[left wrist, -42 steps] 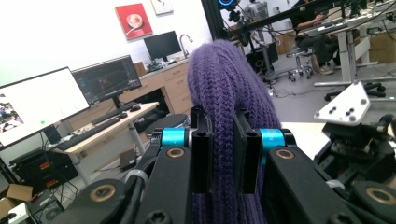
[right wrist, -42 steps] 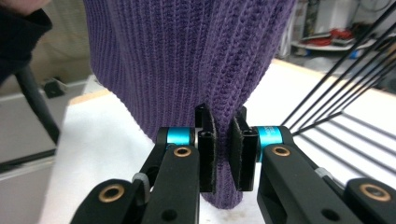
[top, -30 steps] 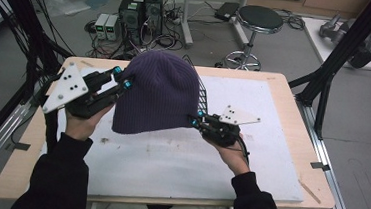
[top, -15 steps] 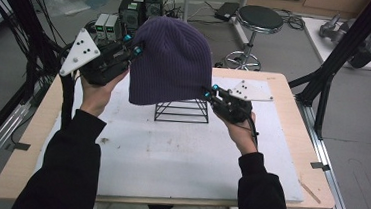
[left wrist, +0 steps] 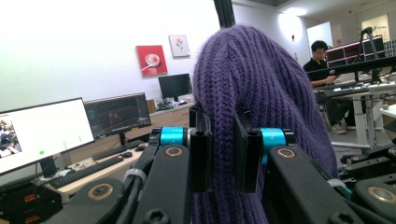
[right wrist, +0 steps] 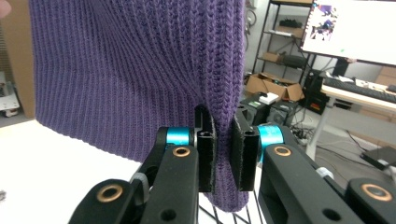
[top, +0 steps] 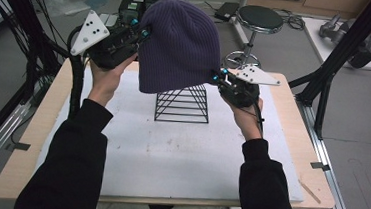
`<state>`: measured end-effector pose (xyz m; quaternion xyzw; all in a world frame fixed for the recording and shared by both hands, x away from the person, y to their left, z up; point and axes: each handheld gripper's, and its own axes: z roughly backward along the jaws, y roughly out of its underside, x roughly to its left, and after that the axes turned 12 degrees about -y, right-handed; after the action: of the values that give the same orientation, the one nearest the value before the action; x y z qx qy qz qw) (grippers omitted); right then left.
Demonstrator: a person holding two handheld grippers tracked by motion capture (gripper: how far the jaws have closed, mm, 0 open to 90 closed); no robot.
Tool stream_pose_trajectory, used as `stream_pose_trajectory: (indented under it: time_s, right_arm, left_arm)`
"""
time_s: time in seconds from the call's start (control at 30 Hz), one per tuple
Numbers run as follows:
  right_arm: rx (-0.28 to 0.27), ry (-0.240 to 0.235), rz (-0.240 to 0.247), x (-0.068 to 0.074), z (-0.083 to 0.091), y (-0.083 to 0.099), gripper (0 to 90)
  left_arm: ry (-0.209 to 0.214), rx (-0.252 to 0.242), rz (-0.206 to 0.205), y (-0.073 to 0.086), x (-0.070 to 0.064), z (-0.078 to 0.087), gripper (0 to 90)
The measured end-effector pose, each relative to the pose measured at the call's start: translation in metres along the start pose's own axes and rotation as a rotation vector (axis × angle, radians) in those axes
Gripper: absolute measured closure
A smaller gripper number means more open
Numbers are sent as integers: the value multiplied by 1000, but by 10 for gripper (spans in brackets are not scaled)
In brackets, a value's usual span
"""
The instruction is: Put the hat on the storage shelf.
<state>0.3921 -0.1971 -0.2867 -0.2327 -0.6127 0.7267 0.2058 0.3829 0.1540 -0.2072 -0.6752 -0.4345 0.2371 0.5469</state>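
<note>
Above the wire stand (top: 182, 103), both grippers, left (top: 143, 32) and right (top: 217, 77), clamp the purple beanie's (top: 180, 44) opposite edges.

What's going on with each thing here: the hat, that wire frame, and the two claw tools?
Purple knit hat: lifted, hanging between both tools, hem just over the frame's top.
Black wire frame: upright on the white mat, mostly uncovered.
Left gripper: clamped on the hat's edge.
Right gripper: clamped on the hat's opposite edge.
</note>
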Motion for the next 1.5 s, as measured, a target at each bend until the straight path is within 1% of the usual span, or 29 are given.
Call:
stream_pose_trajectory:
  time_s: [0.07, 0.1, 0.2, 0.3, 0.33, 0.37, 0.43, 0.47, 0.53, 0.6, 0.67, 0.7, 0.73, 0.8, 0.83, 0.87, 0.9, 0.93, 0.97, 1.0, 1.03, 1.17, 1.2, 1.3, 1.33, 1.4, 1.43, 1.5]
  right_arm:
    - [0, 16, -4, -2, -1, 1, 831]
    - [0, 16, -4, -2, -1, 1, 831]
    - [-4, 25, -19, -6, -4, 3, 831]
    - [1, 34, -25, -8, -5, 4, 831]
    - [8, 46, -12, -11, -5, 5, 830]
    - [8, 46, -12, -11, -5, 5, 830]
    - [23, 54, -28, -12, -4, 7, 829]
    - [21, 60, -12, -14, -5, 8, 829]
    - [36, 59, -28, -13, -7, 9, 829]
    - [49, 66, -13, -13, -10, 12, 829]
    - [53, 79, -24, -13, -11, 15, 829]
    - [50, 78, -26, -14, -11, 18, 829]
    - [56, 74, -39, -14, -10, 20, 829]
    - [59, 74, -44, -15, -7, 27, 829]
    - [59, 74, -44, -15, -7, 27, 829]
    - [68, 70, -66, -15, -4, 34, 828]
    - [71, 69, -64, -15, -3, 38, 828]
    - [78, 69, -74, -15, -2, 42, 828]
    - [84, 68, -75, -15, -2, 45, 828]
    - [92, 72, -71, -15, -1, 49, 828]
    - [98, 68, -82, -14, -1, 53, 828]
    - [122, 64, -101, -14, -2, 65, 827]
    - [127, 63, -99, -14, -3, 68, 827]
    - [143, 57, -107, -13, -4, 72, 826]
    - [161, 50, -112, -11, -7, 77, 825]
    - [171, 53, -115, -10, -8, 80, 825]
    - [188, 50, -128, -10, -9, 86, 823]
    - [195, 52, -136, -9, -10, 90, 823]
  left_arm:
    - [-5, -3, 21, 4, 0, -6, 793]
    - [-5, -3, 21, 4, 0, -6, 793]
    - [-7, 2, 42, 8, 3, -14, 793]
    - [-10, 10, 39, 10, 3, -18, 793]
    - [-12, 15, 40, 13, 3, -21, 793]
    - [-12, 15, 40, 13, 3, -21, 793]
    - [-21, 18, 37, 17, 1, -24, 793]
    - [-25, 17, 35, 18, 1, -26, 793]
    - [-21, 23, 44, 23, 0, -31, 793]
    - [-21, 25, 40, 24, 0, -33, 793]
    - [-17, 28, 42, 26, -1, -35, 792]
    - [-6, 37, 48, 29, -2, -36, 792]
    - [-6, 37, 48, 29, -2, -36, 792]
    - [12, 51, 41, 35, -6, -37, 792]
    - [12, 51, 41, 35, -6, -37, 792]
    - [22, 64, 42, 41, -8, -37, 791]
    - [22, 64, 42, 41, -8, -37, 791]
    - [26, 79, 45, 49, -10, -37, 791]
    - [26, 79, 45, 49, -10, -37, 791]
    - [33, 92, 57, 57, -11, -36, 791]
    - [33, 92, 57, 57, -11, -36, 791]
    - [37, 118, 66, 70, -13, -35, 791]
    - [39, 125, 63, 72, -13, -35, 789]
    - [37, 134, 82, 80, -14, -32, 788]
    - [36, 140, 83, 83, -14, -31, 788]
    - [34, 156, 83, 89, -15, -29, 789]
    - [37, 163, 85, 93, -16, -28, 788]
    - [38, 174, 89, 100, -18, -26, 789]
